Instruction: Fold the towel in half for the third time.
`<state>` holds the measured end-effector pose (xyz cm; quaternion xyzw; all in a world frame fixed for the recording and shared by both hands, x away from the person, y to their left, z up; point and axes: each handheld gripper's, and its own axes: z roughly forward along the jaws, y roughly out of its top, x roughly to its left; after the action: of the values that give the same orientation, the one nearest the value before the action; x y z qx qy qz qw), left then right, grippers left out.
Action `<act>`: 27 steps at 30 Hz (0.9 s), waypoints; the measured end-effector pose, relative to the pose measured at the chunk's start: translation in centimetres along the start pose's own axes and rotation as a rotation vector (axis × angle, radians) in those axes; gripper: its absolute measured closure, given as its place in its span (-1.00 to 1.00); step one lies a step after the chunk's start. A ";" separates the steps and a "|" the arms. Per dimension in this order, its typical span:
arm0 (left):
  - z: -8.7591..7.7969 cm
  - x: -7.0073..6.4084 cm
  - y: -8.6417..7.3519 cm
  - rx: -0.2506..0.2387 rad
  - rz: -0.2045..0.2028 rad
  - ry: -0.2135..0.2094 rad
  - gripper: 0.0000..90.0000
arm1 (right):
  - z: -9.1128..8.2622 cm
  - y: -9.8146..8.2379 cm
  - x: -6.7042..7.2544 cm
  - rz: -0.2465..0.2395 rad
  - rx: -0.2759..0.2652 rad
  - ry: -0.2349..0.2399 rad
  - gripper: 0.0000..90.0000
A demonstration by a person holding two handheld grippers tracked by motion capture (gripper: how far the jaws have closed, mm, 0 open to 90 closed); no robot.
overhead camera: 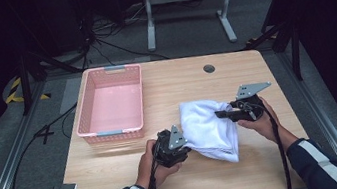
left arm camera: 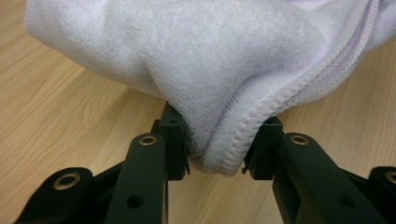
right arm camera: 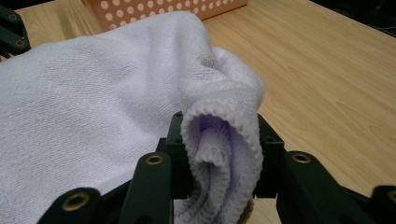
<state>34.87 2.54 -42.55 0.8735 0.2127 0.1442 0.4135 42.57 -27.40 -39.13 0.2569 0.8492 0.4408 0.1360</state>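
Both your grippers, left gripper [overhead camera: 183,141] and right gripper [overhead camera: 221,114], pinch bunched towel [overhead camera: 209,128] edges, lifting it near the tabletop's [overhead camera: 118,178] right edge, likely for the basket [overhead camera: 114,131].

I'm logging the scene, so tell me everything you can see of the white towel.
The white towel is soft terry-like cloth with a stitched hem, bunched into a loose folded bundle. It lies right of the pink basket, over the wooden table; whether its lower end touches the top is unclear. The left gripper pinches a hemmed fold at its near-left edge, and the right gripper clamps a rolled, layered edge on its right side. Nothing else touches it.
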 end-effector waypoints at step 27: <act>-6.7 5.2 -1.4 -0.120 -0.101 0.189 0.47 | 5.6 9.7 1.1 -0.075 -0.069 0.050 0.46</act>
<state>36.17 10.36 -39.12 0.8178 0.2853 0.2173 0.4500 47.26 -18.36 -34.38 0.2090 0.8457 0.4706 0.1399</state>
